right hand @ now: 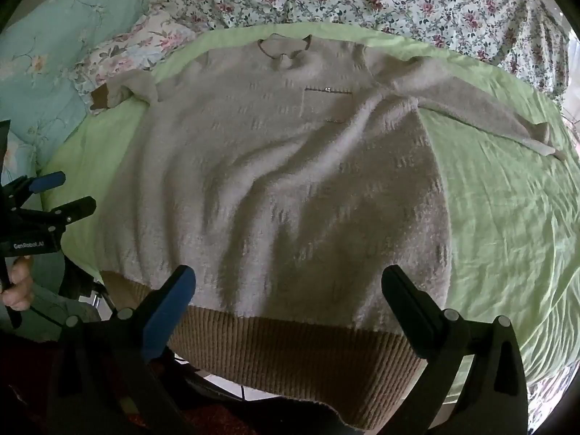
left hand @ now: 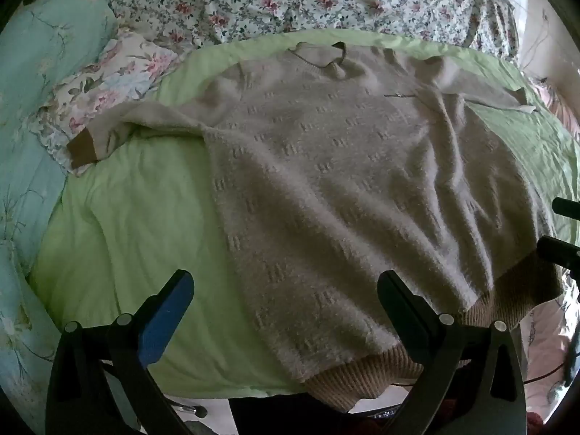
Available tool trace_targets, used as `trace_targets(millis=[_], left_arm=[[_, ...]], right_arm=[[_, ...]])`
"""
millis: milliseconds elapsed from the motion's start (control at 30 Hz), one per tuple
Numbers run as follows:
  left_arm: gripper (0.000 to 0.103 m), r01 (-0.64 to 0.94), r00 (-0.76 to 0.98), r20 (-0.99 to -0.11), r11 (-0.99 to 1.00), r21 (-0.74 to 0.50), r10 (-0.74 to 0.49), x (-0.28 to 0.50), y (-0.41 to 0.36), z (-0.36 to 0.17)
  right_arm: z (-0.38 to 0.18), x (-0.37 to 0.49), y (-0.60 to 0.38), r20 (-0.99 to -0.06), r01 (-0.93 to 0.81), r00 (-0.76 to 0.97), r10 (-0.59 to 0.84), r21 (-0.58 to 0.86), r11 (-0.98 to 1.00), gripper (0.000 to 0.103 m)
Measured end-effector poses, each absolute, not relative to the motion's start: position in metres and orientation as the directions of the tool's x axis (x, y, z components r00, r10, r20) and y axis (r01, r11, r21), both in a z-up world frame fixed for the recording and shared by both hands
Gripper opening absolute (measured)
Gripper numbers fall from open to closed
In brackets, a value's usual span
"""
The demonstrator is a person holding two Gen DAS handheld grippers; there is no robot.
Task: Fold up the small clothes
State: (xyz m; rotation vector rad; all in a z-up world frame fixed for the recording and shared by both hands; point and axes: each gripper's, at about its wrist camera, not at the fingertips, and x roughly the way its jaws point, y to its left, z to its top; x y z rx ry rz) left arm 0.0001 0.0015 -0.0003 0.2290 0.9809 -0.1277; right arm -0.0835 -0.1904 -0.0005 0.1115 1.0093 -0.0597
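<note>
Both grippers, left gripper (left hand: 286, 301) and right gripper (right hand: 288, 297), spread empty above the flat sweater (right hand: 290, 181), so we judge folding unstarted; next we pinch the sleeve (right hand: 471, 105) at two o'clock.

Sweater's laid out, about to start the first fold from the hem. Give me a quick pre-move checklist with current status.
1. Left gripper open, nothing held: ok.
2. Right gripper open, nothing held: ok.
3. Sweater lying flat: not ok, diagonal wrinkles across the body.
4. Ribbed hem reachable: ok, hanging over the near edge of the green sheet.
5. Sleeves spread: not ok, brown-cuffed sleeve bunched.
6. Anything hidden under the sweater: cannot tell.
</note>
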Motion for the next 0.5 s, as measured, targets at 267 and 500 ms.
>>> trace_targets(millis=[267,500], left_arm=[[0.102,0.21,0.548,-0.837,0.968,0.138,0.0,0.001,-0.0008,0.0003],[0.102,0.204,0.544,-0.839,0.969,0.137,0.004,0.0029,-0.0029,-0.0005]], right_arm=[[0.0003,-0.0823,-0.1902,-0.848,0.101,0.53,0.0,0.063,0.993,0.102],[-0.0045,-0.0808,-0.1882,-0.847,0.103,0.532,0.001,0.066,0.992,0.102]])
